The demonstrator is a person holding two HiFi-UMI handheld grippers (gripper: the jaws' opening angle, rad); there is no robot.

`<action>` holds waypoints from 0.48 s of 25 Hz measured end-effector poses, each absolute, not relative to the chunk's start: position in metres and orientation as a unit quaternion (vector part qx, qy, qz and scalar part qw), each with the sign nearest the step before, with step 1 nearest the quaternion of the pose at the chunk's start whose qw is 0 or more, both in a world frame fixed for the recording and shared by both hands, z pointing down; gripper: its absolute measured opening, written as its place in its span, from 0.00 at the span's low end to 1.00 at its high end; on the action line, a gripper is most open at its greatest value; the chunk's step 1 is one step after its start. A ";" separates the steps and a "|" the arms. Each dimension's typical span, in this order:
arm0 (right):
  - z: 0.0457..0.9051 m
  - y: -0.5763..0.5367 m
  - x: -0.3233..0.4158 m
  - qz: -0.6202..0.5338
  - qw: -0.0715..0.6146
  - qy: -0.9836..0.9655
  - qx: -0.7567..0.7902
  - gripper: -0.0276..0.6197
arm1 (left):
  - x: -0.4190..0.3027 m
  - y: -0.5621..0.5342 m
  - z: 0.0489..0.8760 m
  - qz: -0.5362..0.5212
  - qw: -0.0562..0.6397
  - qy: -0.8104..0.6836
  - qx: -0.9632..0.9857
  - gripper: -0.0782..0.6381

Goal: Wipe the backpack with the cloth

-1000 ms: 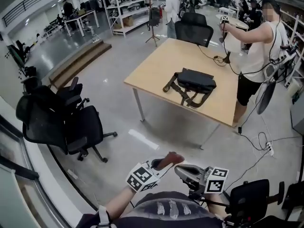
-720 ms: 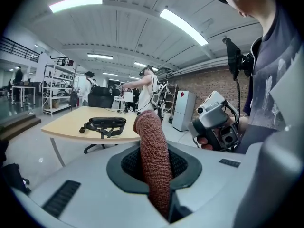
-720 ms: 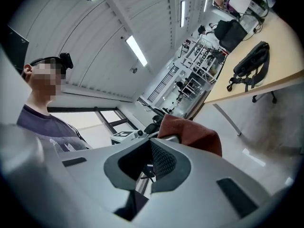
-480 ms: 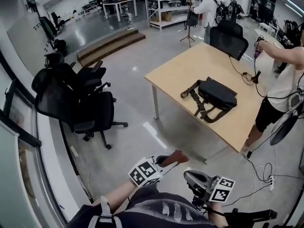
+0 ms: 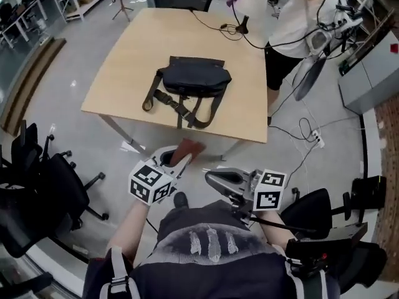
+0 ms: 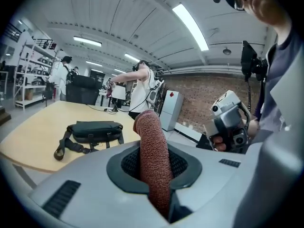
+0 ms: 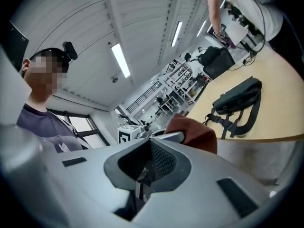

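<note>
The backpack [image 5: 192,80] lies on the surface [image 5: 124,61], toward its near edge, straps trailing to that edge. In front of the surface, over the floor, the left hand-held gripper [image 5: 176,162] has the cloth [image 5: 189,148] between its jaws. The right hand-held gripper [image 5: 212,179] is just beside it, on its right. A person [image 5: 293,17] stands at the surface's right side.

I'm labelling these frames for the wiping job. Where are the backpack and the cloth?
backpack [image 5: 194,76]: head view, middle of its black body.
cloth [image 6: 153,160]: left gripper view, midway up the brown roll.
</note>
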State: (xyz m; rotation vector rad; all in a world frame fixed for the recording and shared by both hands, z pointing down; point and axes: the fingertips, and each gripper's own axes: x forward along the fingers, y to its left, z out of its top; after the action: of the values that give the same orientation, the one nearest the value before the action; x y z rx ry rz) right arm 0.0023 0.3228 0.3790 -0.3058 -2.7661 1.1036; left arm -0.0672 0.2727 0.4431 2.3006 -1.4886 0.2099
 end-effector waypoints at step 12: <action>0.404 0.140 -0.013 0.400 0.021 -0.916 -0.022 0.05 | -0.061 -0.050 0.459 0.135 0.223 -0.482 0.836 0.19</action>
State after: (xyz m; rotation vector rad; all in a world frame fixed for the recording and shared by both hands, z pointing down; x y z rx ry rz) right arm -0.0131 0.1399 0.4036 -0.0695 -2.8403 1.2410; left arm -0.0610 -0.0498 0.4592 2.3091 -1.3302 0.3725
